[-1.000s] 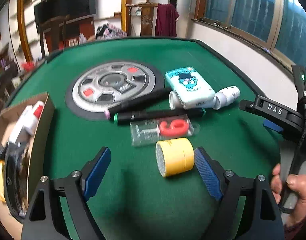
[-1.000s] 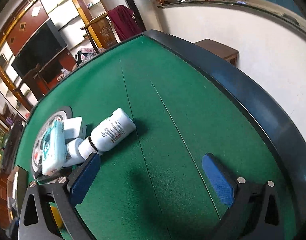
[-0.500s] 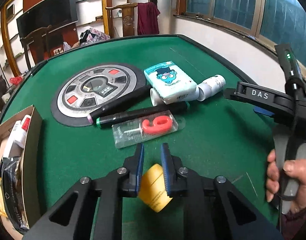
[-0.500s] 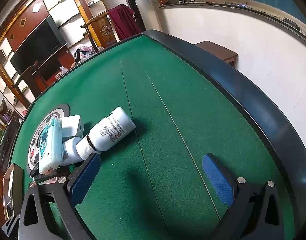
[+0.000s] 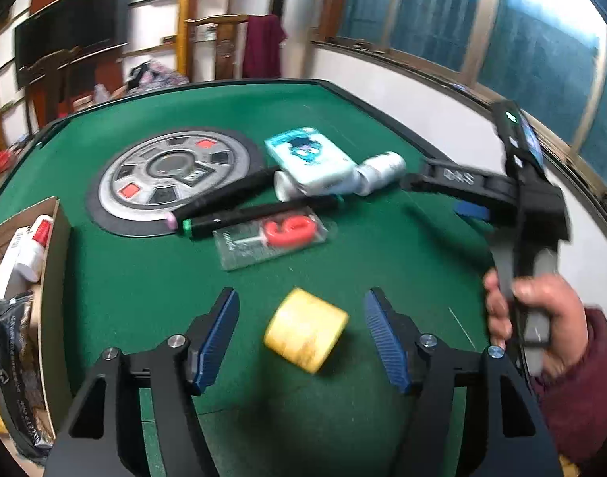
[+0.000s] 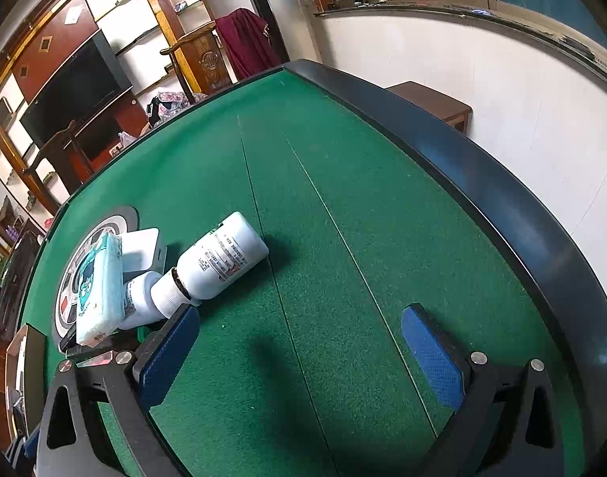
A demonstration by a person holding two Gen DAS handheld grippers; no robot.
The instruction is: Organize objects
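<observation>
Left claw [image 5: 301,338] is opening, its ribbed blue pads clear of the yellow tape roll [image 5: 306,330] between them; right claw [image 6: 299,353] gapes empty over green felt table [image 6: 343,206].

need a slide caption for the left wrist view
Left gripper, jaws opening, straddles a yellow tape roll on the green table, pads clear of it.

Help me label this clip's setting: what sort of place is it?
Probably a home living room: a green felt game table with a central control dial, a wall television, and a wooden chair draped with clothing.
</observation>
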